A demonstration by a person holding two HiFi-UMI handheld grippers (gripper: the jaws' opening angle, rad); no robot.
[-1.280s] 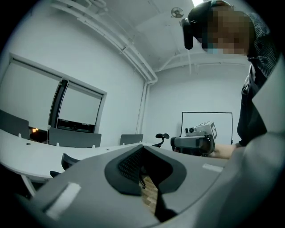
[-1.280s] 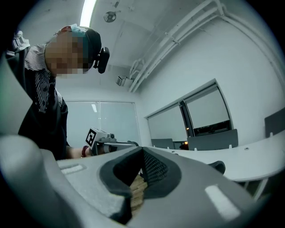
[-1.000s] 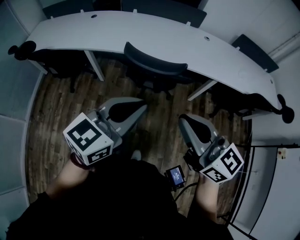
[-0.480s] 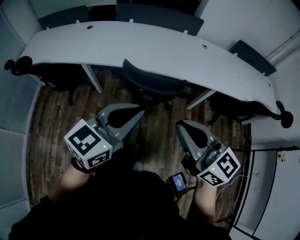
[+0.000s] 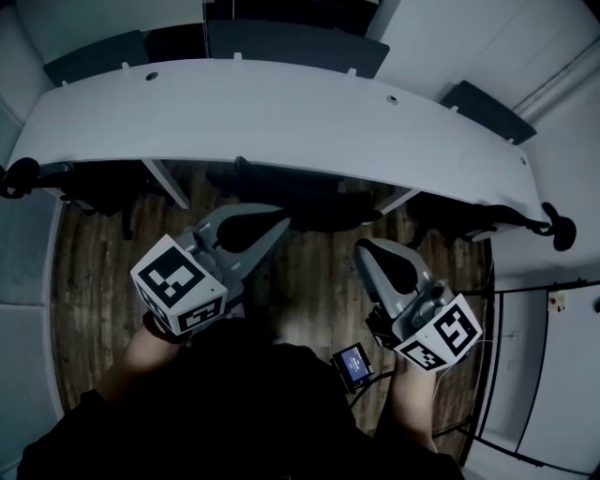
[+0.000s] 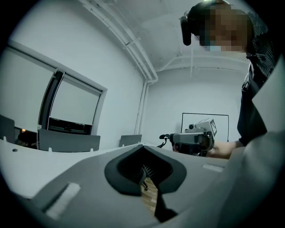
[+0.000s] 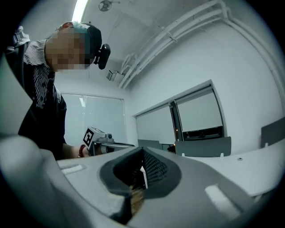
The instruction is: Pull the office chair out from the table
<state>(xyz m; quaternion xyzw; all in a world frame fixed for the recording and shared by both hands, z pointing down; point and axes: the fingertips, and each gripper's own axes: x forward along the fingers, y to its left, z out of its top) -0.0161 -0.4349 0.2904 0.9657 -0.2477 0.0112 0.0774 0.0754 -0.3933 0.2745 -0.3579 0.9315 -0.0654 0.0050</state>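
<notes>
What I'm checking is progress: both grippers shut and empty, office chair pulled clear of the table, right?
No: the head view shows the office chair tucked under the white table. The left gripper and right gripper are shut and empty.

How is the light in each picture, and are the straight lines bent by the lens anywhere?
Head view: dim and bluish; the table curves like an arc, and the office chair under it is nearly lost in shadow. Left gripper view: brighter, with black round corners and bent wall pipes. Right gripper view: same round frame; a ceiling lamp glares at the top.
</notes>
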